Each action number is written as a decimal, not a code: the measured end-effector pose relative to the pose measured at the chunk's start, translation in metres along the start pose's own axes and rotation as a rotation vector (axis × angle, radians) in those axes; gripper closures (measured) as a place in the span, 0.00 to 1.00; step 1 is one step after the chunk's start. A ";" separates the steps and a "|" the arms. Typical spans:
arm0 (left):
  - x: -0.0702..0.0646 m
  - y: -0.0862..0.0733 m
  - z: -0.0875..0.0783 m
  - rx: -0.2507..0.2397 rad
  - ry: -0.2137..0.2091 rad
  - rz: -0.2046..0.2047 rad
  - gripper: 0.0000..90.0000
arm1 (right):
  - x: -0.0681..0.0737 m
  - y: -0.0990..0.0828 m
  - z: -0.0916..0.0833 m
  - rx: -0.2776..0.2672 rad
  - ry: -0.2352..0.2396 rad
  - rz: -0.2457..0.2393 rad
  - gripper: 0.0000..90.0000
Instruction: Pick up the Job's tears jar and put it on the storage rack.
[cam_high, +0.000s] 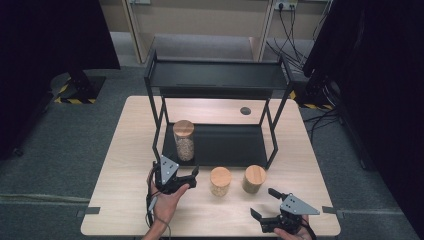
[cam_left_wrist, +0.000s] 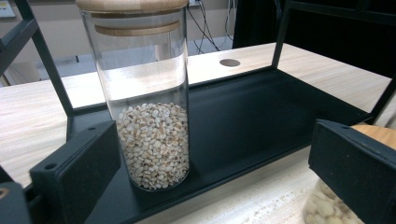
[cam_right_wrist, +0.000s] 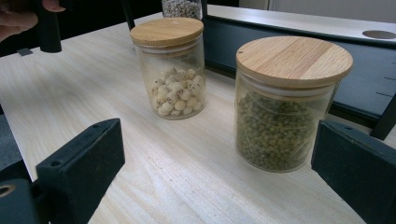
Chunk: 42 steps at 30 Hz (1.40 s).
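Grey carpet surrounds a wooden table bearing a black two-tier rack, taken as the landmark. On the rack's lower shelf, at its left front corner, stands a tall jar part-filled with pale grain, upright, wooden lid on. Just in front of that corner the left gripper hangs with jaws released, grasping nothing, near the tall jar but not touching it. Before the rack's front edge stand two short lidded jars: the bean jar, then the green jar. Further forward, right of these, the right gripper is spread wide, empty.
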<state>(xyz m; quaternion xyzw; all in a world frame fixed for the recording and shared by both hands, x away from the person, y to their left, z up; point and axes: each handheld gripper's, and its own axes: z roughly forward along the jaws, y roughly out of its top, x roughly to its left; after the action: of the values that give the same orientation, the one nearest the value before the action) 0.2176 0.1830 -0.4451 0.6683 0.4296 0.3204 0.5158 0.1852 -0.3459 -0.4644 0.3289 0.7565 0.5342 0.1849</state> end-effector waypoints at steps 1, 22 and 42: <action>0.000 -0.001 -0.002 -0.001 -0.003 -0.001 0.02 | 0.000 0.000 0.000 0.000 0.000 0.000 0.03; -0.004 -0.012 -0.034 -0.031 -0.047 0.012 0.02 | 0.001 0.000 0.001 -0.002 0.001 0.002 0.03; -0.003 -0.030 -0.047 -0.042 -0.082 0.004 0.02 | 0.001 -0.001 0.000 -0.007 0.001 0.000 0.03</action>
<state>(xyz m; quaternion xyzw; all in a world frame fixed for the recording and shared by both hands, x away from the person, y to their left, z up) 0.1675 0.2025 -0.4620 0.6707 0.4000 0.3027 0.5463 0.1839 -0.3453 -0.4647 0.3278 0.7547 0.5371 0.1859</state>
